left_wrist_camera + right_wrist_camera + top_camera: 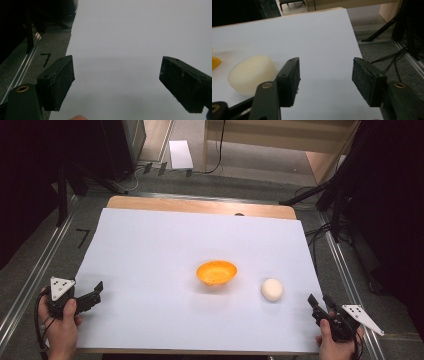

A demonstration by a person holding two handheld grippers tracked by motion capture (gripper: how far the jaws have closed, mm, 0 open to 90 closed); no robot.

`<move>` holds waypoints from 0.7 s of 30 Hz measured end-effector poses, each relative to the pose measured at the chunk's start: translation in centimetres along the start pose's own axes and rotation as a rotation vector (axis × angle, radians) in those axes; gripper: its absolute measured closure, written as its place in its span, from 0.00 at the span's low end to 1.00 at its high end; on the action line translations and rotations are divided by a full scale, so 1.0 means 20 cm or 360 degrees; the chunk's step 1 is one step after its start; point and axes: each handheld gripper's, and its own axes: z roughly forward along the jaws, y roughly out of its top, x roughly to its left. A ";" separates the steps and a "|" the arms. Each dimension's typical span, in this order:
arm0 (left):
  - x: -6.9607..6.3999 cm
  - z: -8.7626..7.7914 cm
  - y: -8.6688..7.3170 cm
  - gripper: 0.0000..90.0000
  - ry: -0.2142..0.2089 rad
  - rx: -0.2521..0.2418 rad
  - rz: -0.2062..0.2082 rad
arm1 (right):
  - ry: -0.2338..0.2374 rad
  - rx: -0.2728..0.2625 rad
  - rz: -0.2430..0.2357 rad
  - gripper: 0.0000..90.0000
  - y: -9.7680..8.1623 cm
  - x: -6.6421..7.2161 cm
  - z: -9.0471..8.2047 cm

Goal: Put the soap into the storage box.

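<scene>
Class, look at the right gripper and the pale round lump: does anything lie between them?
Nothing visible does. Bare white sheet separates the right gripper from the pale round lump; the orange bowl sits beyond it.

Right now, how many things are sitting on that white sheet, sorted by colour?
Orange: 1, the bowl
Cream: 1, the round lump
Total: 2

One mark can be read: a black sign shaped like the figure 7, set on the grey floor just left of the white sheet. In the high view the same mark lies on the floor beside the sheet's left edge. Nothing else carries text.
</scene>
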 end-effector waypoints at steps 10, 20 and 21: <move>0.00 0.00 0.00 0.15 0.0000 0.0003 0.0003 | -0.0029 0.0414 0.0013 0.29 0.07 0.00 0.05; 0.00 0.00 0.00 0.15 0.0002 0.0005 0.0016 | -0.0032 0.0821 -0.0118 0.21 0.22 0.06 0.11; 0.00 0.00 0.00 0.15 0.0000 0.0002 0.0016 | -0.0023 0.0862 -0.0134 0.20 0.23 0.07 0.12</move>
